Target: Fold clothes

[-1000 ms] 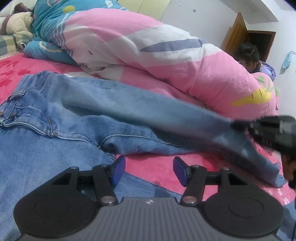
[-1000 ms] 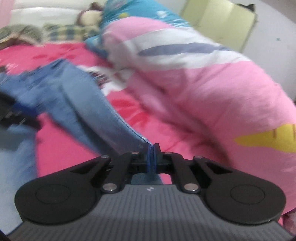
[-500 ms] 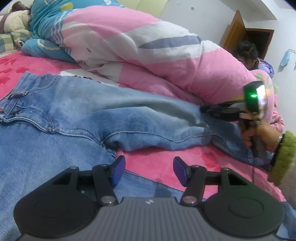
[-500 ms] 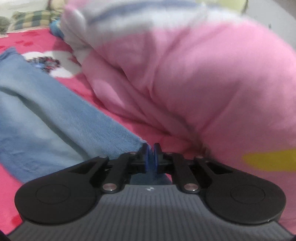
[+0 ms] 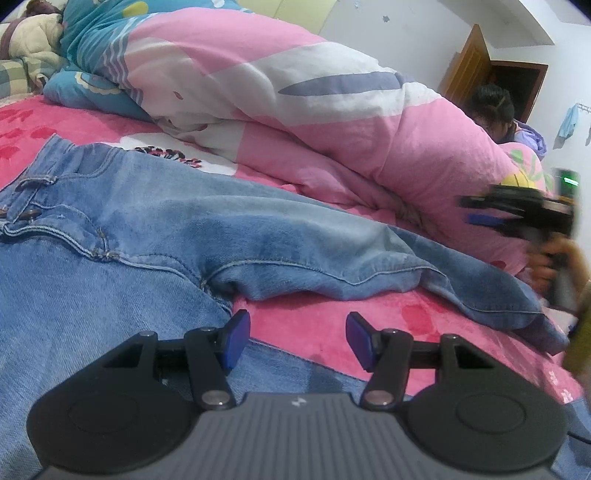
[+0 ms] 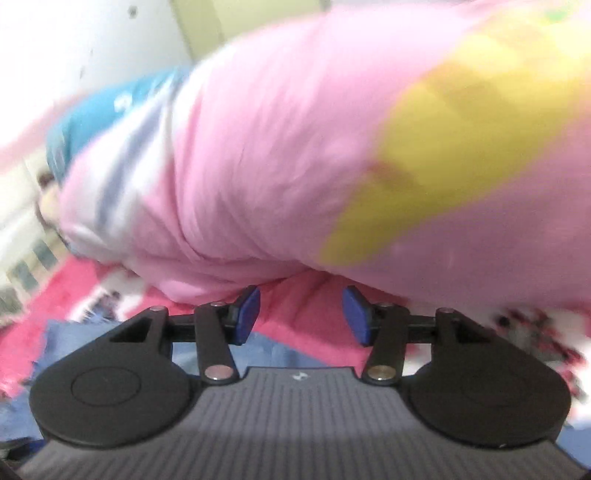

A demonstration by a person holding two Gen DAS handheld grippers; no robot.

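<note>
Here both tongs, left [image 5: 297, 339] and right [image 6: 301, 315], gape wide over jeans [image 5: 155, 221] beside the duvet's [image 5: 295, 122] edge.

A bed [image 5: 314, 328] covered in a bright pink floral sheet is filling the room, with a heaped pink, white and blue quilt [image 5: 280, 110] lying across it. A brown wooden door [image 5: 467, 62] is standing open against white walls [image 5: 388, 33], while a person [image 5: 495, 110] is sitting beyond the quilt.
</note>
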